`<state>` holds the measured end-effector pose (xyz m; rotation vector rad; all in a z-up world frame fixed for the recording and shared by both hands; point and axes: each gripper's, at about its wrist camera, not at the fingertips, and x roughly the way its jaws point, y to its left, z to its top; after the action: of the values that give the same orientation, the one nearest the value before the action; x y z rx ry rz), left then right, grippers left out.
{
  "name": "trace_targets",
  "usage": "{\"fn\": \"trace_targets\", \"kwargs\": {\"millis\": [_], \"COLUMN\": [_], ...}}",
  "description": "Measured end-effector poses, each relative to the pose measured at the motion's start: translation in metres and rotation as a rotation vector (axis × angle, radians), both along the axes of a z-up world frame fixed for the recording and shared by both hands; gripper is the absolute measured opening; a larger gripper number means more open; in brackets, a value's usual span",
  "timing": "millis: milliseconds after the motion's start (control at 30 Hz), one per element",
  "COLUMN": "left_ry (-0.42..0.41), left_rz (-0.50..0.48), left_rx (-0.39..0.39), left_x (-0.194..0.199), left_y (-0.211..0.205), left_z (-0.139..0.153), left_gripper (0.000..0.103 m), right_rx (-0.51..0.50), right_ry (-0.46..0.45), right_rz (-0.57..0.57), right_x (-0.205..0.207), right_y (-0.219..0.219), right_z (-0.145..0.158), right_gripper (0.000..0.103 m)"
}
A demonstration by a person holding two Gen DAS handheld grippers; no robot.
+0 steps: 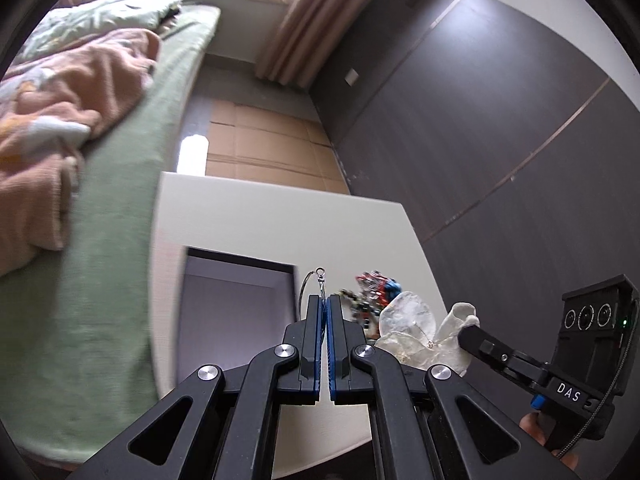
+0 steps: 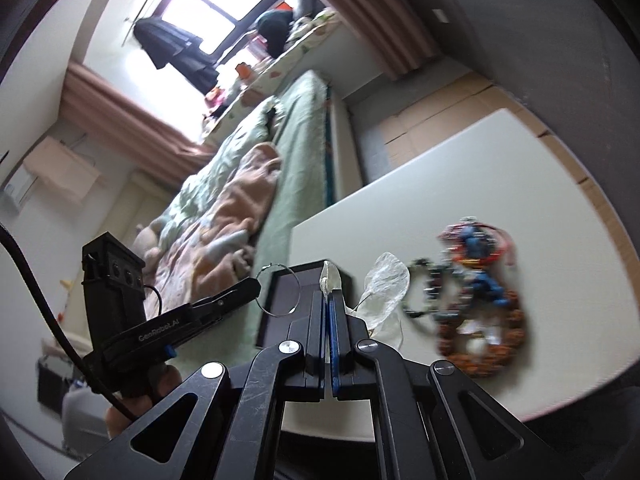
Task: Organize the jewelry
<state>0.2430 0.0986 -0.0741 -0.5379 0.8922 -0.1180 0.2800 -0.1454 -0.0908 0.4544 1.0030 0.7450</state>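
My left gripper [image 1: 324,300] is shut on a thin silver hoop earring [image 1: 306,290], held above a dark open jewelry box [image 1: 236,304] on the white table. The hoop also shows in the right wrist view [image 2: 278,290] at the left gripper's tip. My right gripper [image 2: 329,300] is shut on a small clear plastic bag [image 2: 330,276]. Crumpled clear bags [image 1: 412,328] lie beside it. A pile of beaded bracelets [image 2: 476,296], red, blue and orange, lies on the table to the right.
The white table [image 1: 280,216] stands beside a bed with a green sheet [image 1: 120,240] and pink blanket. Cardboard [image 1: 260,144] covers the floor beyond. A dark wall panel [image 1: 500,140] is on the right.
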Motion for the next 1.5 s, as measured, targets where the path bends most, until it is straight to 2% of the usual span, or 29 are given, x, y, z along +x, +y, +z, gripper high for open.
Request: {"fn": "trace_targets", "kwargs": {"millis": [233,333,367,400,467,600,700,1000,1167,1267,1300,1333,1367,1400,1433,1500], "left_ry": [-0.021,-0.025,-0.028,-0.031,-0.033,-0.031,-0.025,-0.008,0.061,0.100,0.107,0.110,0.108,0.102,0.083,0.061], "left_rz": [0.072,0.090,0.095,0.098,0.099,0.092,0.077,0.036,0.082,0.090,0.084,0.081,0.079,0.083,0.096,0.099], "left_rx": [0.009,0.011,0.012,0.014,0.015,0.012,-0.002,-0.059,-0.070,-0.062,-0.049,-0.045,-0.045,-0.047,-0.048,-0.039], "left_x": [-0.021,-0.031,-0.033,-0.036,-0.038,-0.037,-0.032,-0.008,0.001,0.003,0.003,0.004,0.003,0.003,0.001,0.000], "left_y": [0.035,0.044,0.046,0.048,0.049,0.048,0.041,0.013,0.013,0.013,0.011,0.009,0.007,0.005,0.003,-0.004], "left_z": [0.010,0.012,0.013,0.013,0.013,0.011,0.006,-0.012,-0.028,-0.033,-0.034,-0.034,-0.034,-0.034,-0.032,-0.031], "left_gripper": [0.002,0.002,0.002,0.002,0.002,0.002,0.002,0.002,0.002,0.006,0.013,0.032,0.045,0.070,0.082,0.083], "right_rx": [0.021,0.040,-0.004,-0.049,-0.058,-0.046,-0.083,-0.077,-0.068,-0.050,-0.044,-0.042,-0.040,-0.041,-0.045,-0.048], "right_ry": [-0.014,-0.004,0.019,0.038,0.046,0.063,0.048,0.065,0.106,0.122,0.125,0.126,0.124,0.122,0.120,0.123], "right_rz": [0.100,0.173,0.164,0.145,0.110,0.092,0.043,-0.092,-0.169,-0.190,-0.200,-0.208,-0.218,-0.225,-0.234,-0.247], "right_x": [-0.003,0.003,0.006,0.009,0.010,0.002,-0.004,-0.014,-0.013,-0.014,-0.014,-0.014,-0.014,-0.014,-0.014,-0.015], "right_y": [0.066,0.093,0.100,0.104,0.101,0.083,0.063,-0.011,-0.050,-0.063,-0.069,-0.073,-0.078,-0.081,-0.084,-0.089], "right_z": [0.009,0.002,-0.004,-0.009,-0.015,-0.021,-0.022,-0.021,-0.033,-0.038,-0.039,-0.040,-0.040,-0.040,-0.040,-0.042], "right_gripper": [0.003,0.006,0.020,0.045,0.066,0.066,0.066,0.066,0.066,0.066,0.066,0.066,0.066,0.066,0.066,0.066]}}
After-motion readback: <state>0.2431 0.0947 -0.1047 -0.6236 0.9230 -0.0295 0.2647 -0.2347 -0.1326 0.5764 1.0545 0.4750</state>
